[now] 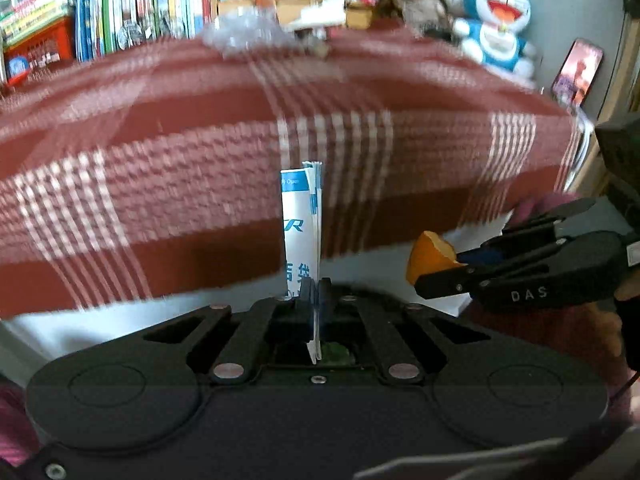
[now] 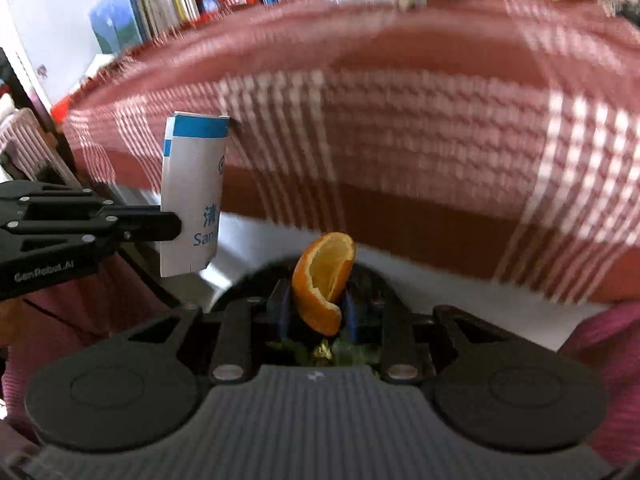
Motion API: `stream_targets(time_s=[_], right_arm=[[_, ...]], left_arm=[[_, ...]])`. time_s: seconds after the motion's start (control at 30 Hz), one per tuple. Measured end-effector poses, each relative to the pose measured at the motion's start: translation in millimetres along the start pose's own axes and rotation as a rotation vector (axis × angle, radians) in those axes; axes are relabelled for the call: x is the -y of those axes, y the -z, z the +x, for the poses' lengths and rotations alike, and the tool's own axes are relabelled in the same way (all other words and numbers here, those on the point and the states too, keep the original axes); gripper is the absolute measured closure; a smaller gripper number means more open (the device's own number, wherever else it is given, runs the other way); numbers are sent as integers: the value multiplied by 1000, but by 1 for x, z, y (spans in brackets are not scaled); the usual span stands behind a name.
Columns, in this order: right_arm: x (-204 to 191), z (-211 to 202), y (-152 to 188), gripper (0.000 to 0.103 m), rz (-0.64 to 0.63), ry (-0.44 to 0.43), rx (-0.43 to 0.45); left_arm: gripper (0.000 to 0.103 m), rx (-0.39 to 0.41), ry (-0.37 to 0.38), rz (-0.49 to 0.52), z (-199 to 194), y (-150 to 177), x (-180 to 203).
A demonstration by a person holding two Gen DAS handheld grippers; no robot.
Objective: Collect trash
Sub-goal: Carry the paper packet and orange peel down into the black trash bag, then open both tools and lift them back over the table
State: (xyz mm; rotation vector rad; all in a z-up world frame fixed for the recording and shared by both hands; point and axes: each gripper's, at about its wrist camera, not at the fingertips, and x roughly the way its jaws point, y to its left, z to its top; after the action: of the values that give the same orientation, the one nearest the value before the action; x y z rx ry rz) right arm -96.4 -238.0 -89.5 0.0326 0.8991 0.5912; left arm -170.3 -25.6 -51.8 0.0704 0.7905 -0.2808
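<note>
Two loads in transit off the near edge of the plaid tablecloth [image 1: 160, 184]: left gripper [image 1: 315, 286] clamped edge-on around sanitary paper bag [image 1: 302, 224], right gripper [image 2: 316, 300] narrowly pinching orange peel [image 2: 324, 280]; risk of curved peel slipping under fast motion.

Paper packet [image 1: 301, 224], top blue band, left wrist view, centre: small white word "Open".
Paper packet, white face below the band, left wrist view: blue slanted "R", then blue Chinese characters, partly hidden by the fingers.
Paper packet [image 2: 194, 196], right wrist view, left of frame: blue Chinese character above blue "San", the rest cut off by the edge.
Right gripper [image 1: 440, 276] housing, left wrist view, right of frame: raised letters "DAS".
Left gripper [image 2: 176, 224] housing, right wrist view, lower left: faint embossed wording, seemingly "GenRobot.AI".
Book spines, top of both frames: print too blurred to read.
</note>
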Motion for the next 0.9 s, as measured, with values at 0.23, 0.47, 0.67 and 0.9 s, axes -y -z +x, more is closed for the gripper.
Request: stream_targets(time_s=[0.23,0.47,0.67,0.9], right_arm=[[5,24,16,71,12,12,-73],[9,42,23,70,23,12,-115],[13,45,22,46,35,8,-109],[18,40,14,36,50,3,-86]], left_arm=[[102,-100,-3,2,33,19,3],[102,-151,-19,6,51,25,7],[93,-145,-30,1,56,22,6],[58,-101,-62,9,45,11,1]])
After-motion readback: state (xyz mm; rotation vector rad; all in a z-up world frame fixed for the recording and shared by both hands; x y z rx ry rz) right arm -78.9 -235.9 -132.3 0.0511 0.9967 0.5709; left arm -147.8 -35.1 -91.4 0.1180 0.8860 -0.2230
